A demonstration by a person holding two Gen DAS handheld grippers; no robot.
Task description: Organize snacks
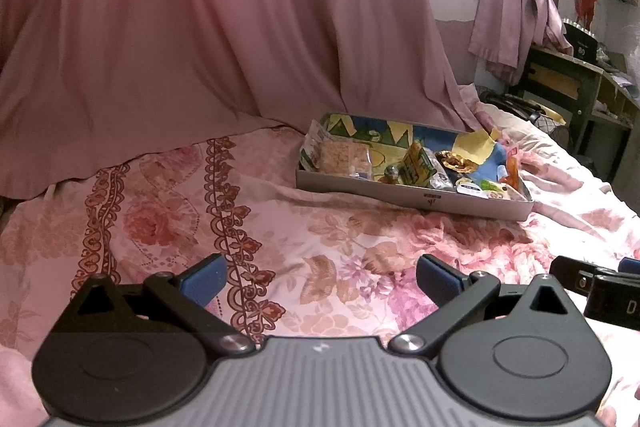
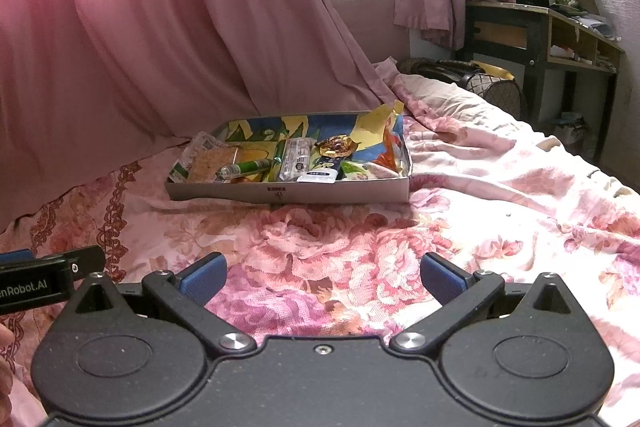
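Snacks all sit inside the shallow grey box (image 2: 288, 193) on the floral bedspread (image 2: 360, 247), near the pink curtain (image 2: 140, 27); no packet shows on the cover outside it. Contents are jumbled: a cracker packet (image 2: 210, 163) propped against the left end, a green tube (image 2: 244, 169) lying aslant, a clear-wrapped bar (image 2: 296, 155), a gold-foil piece (image 2: 336, 145), a white sachet (image 2: 316, 175) against the near wall, and orange wrappers at the right end. Left tool (image 1: 320, 281) and right tool (image 2: 323, 279) both hang low over the bedspread, well short of the box, blue pads spread apart, nothing between them. This would fit snacks gathered in and finished, or a heap waiting to be sorted inside; can't tell which. Judgement: any pick here wants a descent from above, pads straddling one packet's narrow width, as the wall blocks a low approach. The soft bed may let the box tip or slide.
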